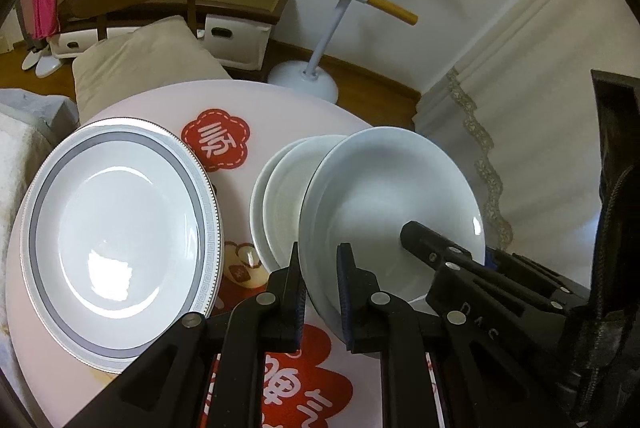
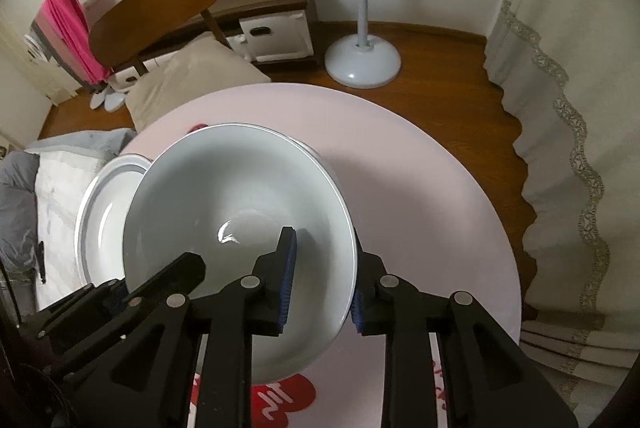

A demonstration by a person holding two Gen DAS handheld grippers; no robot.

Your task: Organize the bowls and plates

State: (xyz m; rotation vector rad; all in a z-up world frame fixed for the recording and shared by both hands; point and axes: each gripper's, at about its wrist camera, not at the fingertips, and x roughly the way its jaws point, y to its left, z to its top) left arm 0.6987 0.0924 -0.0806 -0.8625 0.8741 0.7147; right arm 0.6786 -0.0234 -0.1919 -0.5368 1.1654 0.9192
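Two grippers are clamped on one white bowl [image 2: 240,228], held tilted above the tabletop [image 2: 420,188]: the right gripper [image 2: 322,288] on its right rim, the left gripper [image 1: 322,292] on its left rim. A stack of bowls [image 1: 276,196] is seen just behind it, toward the far edge; a grey-rimmed plate [image 1: 120,228] lies near the left edge. Stacking appears to be in hand (judging by the tilt). Next, the bowl should be levelled over the stack, lowered, then released.

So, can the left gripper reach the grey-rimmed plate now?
Probably not yet. The left gripper straddles the rim of the white bowl, which the right gripper also holds. The grey-rimmed plate lies unobstructed beside it.
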